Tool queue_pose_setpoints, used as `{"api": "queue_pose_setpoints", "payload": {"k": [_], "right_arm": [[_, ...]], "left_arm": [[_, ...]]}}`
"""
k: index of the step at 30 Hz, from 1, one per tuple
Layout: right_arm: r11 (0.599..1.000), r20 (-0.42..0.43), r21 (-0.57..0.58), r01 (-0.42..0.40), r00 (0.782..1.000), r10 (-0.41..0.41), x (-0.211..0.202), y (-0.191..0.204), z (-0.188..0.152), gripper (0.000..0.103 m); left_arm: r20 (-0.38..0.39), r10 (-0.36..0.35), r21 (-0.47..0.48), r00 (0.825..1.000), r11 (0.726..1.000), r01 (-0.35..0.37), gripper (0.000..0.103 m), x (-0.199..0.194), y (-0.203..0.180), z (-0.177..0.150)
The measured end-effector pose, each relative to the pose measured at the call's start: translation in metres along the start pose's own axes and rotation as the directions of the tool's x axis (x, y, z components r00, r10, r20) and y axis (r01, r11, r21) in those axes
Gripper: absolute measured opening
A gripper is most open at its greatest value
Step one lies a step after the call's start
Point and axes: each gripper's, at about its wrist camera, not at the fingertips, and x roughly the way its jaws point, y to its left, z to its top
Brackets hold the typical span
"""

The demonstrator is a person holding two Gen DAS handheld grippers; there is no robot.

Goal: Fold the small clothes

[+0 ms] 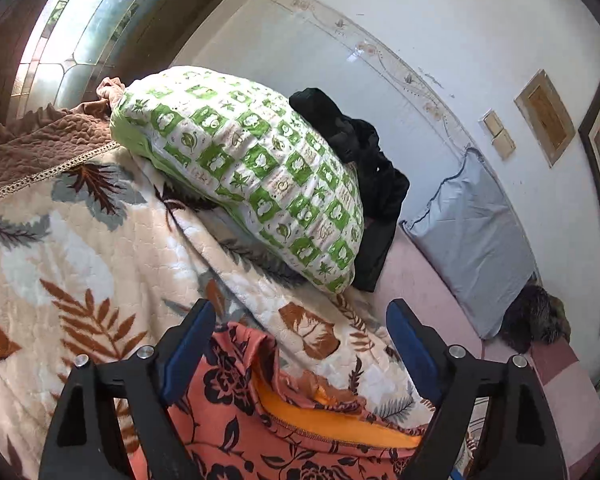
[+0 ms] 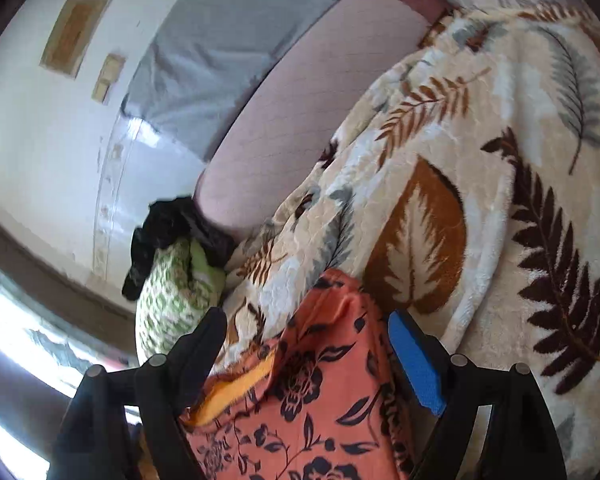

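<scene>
The garment (image 1: 260,412), an orange cloth with a black flower print and a plain orange lining, is lying on the leaf-print blanket (image 1: 80,248) that is covering the bed. Both tools are hanging over it, one at each end, which suits a two-handed fold: each tool is positioned to take one corner or edge.

The left tool (image 1: 300,344) is standing wide open. The cloth is lying between and below its blue pads (image 1: 188,352), and the pads are not pressing on it. The right tool (image 2: 304,344) is also standing wide open, with a raised ridge of the cloth between its fingers; neither finger is clamping it. Judged from this, the garment is lying free and a fresh grasp is being set up.

The rest is lying toward the wall, probably to keep the folding area free.

Count:
- garment to fold: one in view
- tools: two
- green-check pillow (image 1: 244,168): one
- black cloth (image 1: 360,168) behind it: one heap
- grey cushion (image 1: 472,240) against the wall: one
</scene>
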Motion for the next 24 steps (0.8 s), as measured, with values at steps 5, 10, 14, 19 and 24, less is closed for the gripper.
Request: {"api": "queue_pose_setpoints", "payload": {"k": [5, 10, 14, 19, 24], "right_arm": [[0.940, -0.232, -0.338, -0.038, 0.972, -0.044, 0.039, 0.095, -0.073, 0.070], [0.870, -0.444, -0.484, -0.095, 0.883, -0.151, 0.114, 0.148, -0.154, 0.039], [0.848, -0.494, -0.521, -0.093, 0.844, -0.211, 0.174, 0.167, -0.190, 0.039], [0.863, -0.385, -0.505, 0.005, 0.894, -0.231, 0.246, 0.196, -0.165, 0.039], [0.943, -0.227, -0.316, 0.103, 0.957, -0.180, 0.255, 0.193, -0.102, 0.039]], "left_arm": [[-0.152, 0.097, -0.036, 0.984, 0.994, -0.103, 0.088, 0.001, 0.011, -0.049], [-0.250, 0.191, -0.020, 0.949, 0.979, -0.203, 0.086, 0.017, 0.036, -0.073], [-0.227, 0.205, 0.015, 0.952, 0.978, -0.207, 0.086, 0.019, 0.042, -0.067], [-0.219, 0.213, 0.051, 0.952, 0.977, -0.207, 0.086, 0.032, 0.047, -0.055], [-0.229, 0.192, -0.003, 0.954, 0.980, -0.197, 0.086, 0.035, 0.058, -0.046]]}}
